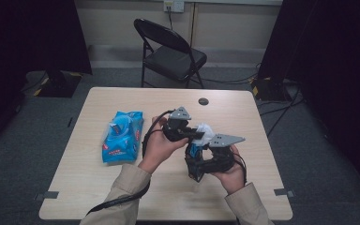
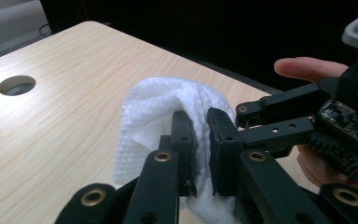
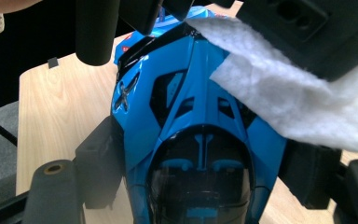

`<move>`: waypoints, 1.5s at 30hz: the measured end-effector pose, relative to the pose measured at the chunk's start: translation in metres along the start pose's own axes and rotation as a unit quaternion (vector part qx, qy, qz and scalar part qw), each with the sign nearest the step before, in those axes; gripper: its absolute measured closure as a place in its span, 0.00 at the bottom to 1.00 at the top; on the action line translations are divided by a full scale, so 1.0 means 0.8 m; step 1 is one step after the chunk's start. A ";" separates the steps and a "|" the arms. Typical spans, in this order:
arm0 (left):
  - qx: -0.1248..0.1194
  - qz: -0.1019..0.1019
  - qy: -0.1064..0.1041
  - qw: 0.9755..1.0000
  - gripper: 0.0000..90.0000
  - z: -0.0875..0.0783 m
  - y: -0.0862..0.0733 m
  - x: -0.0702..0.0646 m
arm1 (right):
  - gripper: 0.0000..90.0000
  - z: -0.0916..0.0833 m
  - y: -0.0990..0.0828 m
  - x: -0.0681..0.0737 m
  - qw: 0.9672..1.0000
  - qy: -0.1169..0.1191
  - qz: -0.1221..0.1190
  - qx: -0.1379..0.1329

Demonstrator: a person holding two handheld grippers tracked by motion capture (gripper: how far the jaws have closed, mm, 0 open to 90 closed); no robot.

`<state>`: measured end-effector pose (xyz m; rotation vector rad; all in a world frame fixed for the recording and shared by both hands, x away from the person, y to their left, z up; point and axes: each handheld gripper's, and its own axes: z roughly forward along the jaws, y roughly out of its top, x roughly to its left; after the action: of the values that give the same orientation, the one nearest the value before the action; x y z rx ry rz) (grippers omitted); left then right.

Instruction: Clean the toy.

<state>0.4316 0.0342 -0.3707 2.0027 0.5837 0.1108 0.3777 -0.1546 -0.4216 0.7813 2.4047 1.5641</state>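
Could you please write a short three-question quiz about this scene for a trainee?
1. True or false: the left tool is shut on the white textured wipe.
2. What does the right tool hold?
A. a blue toy car
B. a cup
3. Which item lies on the pale wooden table left of the hands?

Key:
1. True.
2. A, the glossy blue toy car.
3. The blue plastic wipes pack.
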 end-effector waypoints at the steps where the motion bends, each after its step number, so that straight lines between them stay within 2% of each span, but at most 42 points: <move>1: -0.002 -0.001 0.002 1.000 0.91 0.000 0.000 0.001 | 0.28 0.000 0.000 -0.001 1.000 0.002 0.001 0.001; 6: -0.010 -0.007 0.008 1.000 0.91 -0.006 -0.002 0.007 | 0.28 -0.001 0.000 -0.001 1.000 0.002 0.002 -0.003; 10: -0.007 -0.013 0.029 0.999 0.91 -0.016 -0.008 0.017 | 0.28 -0.001 0.001 0.000 1.000 0.004 0.001 -0.004; 18: -0.004 -0.026 0.038 0.999 0.91 -0.031 -0.031 0.026 | 0.28 -0.008 0.003 -0.007 1.000 -0.001 0.010 -0.017; 22: -0.008 -0.029 0.027 0.999 0.91 -0.035 -0.039 0.025 | 0.28 -0.015 0.004 -0.011 1.000 -0.009 0.014 -0.024; 25: -0.015 -0.029 0.001 0.999 0.91 -0.034 -0.047 0.017 | 0.28 -0.017 0.003 -0.015 0.999 -0.020 0.015 -0.024; 26: -0.015 -0.029 0.001 0.999 0.92 -0.034 -0.047 0.017 | 0.28 -0.016 0.002 -0.017 0.999 -0.020 0.017 -0.022; 27: -0.016 -0.032 -0.011 0.999 0.92 -0.032 -0.050 0.015 | 0.28 -0.016 0.001 -0.018 0.999 -0.022 0.020 -0.021; 34: -0.007 -0.031 -0.033 0.999 0.93 -0.020 -0.063 0.009 | 0.28 -0.020 0.000 -0.023 0.999 -0.023 0.028 -0.030; 45: 0.023 -0.033 -0.051 0.998 0.93 0.003 -0.092 -0.003 | 0.28 -0.028 0.002 -0.027 0.998 -0.030 0.033 -0.042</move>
<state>0.4044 0.0588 -0.4343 2.0188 0.5901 -0.0453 0.3872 -0.1829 -0.4137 0.8866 2.2777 1.6285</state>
